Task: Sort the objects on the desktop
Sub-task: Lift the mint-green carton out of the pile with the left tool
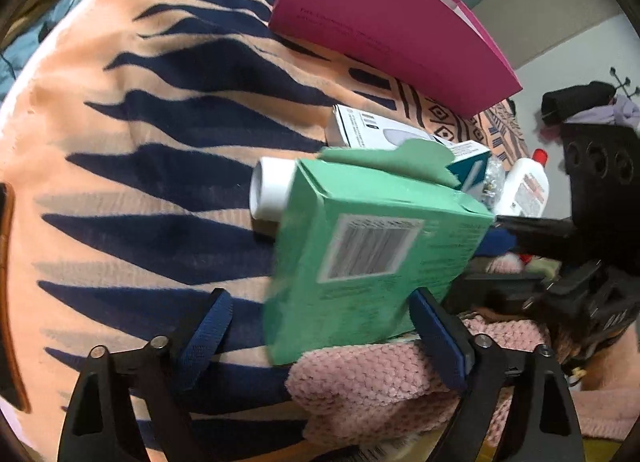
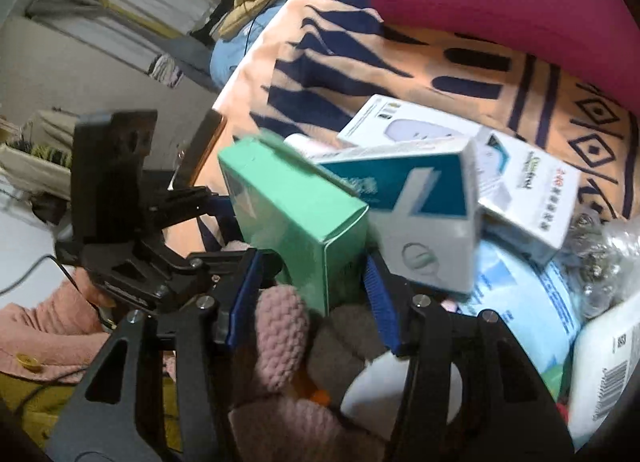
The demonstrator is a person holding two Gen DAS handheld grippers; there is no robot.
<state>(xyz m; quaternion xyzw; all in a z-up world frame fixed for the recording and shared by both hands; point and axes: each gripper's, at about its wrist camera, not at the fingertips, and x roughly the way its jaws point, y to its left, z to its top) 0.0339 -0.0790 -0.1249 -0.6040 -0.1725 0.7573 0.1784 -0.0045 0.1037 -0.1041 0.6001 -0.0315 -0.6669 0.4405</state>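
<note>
A green carton (image 1: 372, 246) with a barcode label hangs tilted over a heap of boxes, blurred by motion. My right gripper (image 2: 312, 298) looks shut on the green carton (image 2: 296, 213), a blue pad on either side. In the left wrist view the right gripper (image 1: 500, 258) reaches in from the right to the carton's edge. My left gripper (image 1: 324, 330) stands open around the carton's lower end; its right pad touches the carton and a gap shows at its left pad. A white tube (image 1: 268, 189) lies behind the carton.
An orange and navy blanket (image 1: 140, 121) covers the surface. On it lie a magenta book (image 1: 392, 29), a white device box (image 2: 520, 189), a teal and white box (image 2: 400, 197), a red-capped white bottle (image 1: 524, 185), a blue pack (image 2: 520, 302) and pink knitted cloth (image 1: 360, 382).
</note>
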